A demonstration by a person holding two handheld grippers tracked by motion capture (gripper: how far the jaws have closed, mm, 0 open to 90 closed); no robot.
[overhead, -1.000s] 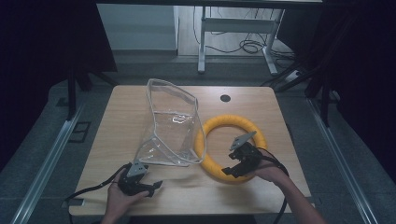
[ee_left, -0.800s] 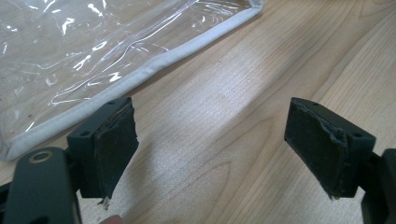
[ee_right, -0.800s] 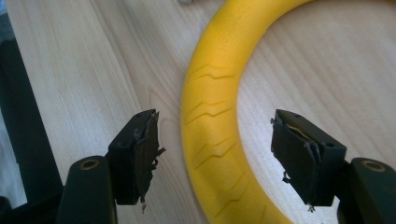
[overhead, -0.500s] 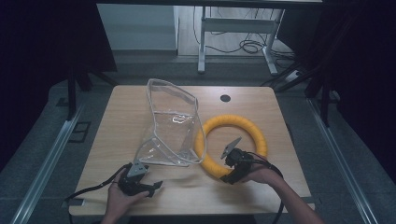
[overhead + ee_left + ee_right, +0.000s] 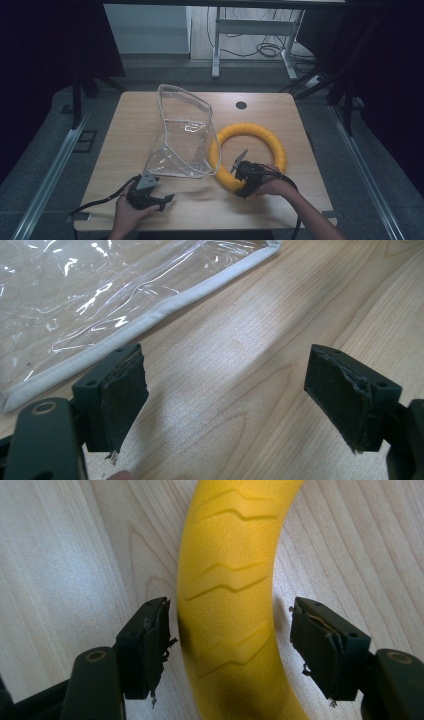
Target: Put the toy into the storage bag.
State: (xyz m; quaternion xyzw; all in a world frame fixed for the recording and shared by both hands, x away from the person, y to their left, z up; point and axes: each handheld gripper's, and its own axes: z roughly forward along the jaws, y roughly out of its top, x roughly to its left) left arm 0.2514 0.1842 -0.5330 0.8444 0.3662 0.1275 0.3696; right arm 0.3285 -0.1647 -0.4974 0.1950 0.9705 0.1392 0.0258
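A yellow ring (image 5: 250, 129) with chevron grooves lies flat on the right half of the wooden table (image 5: 125, 115). My right gripper (image 5: 243, 181) points down over the ring's near left arc. In the right gripper view the ring (image 5: 235, 555) runs up between the jaws of my right gripper (image 5: 230, 645). They have just closed a little; the left pad is close to the ring and the right pad stands apart from it. A clear plastic bag (image 5: 185, 135) with white trim lies left of the ring. My left gripper (image 5: 162, 200) rests open near the front edge, its jaws (image 5: 225, 400) over bare wood beside the bag's trim (image 5: 150, 320).
A round black grommet (image 5: 241, 105) sits at the table's far edge. Beyond the table stand a desk frame (image 5: 216, 45) and floor cables (image 5: 265, 50). Metal rails run along the floor on both sides.
My right gripper has come down and slightly leftward onto the near part of the yellow ring. The left gripper, the bag and the ring have not moved.
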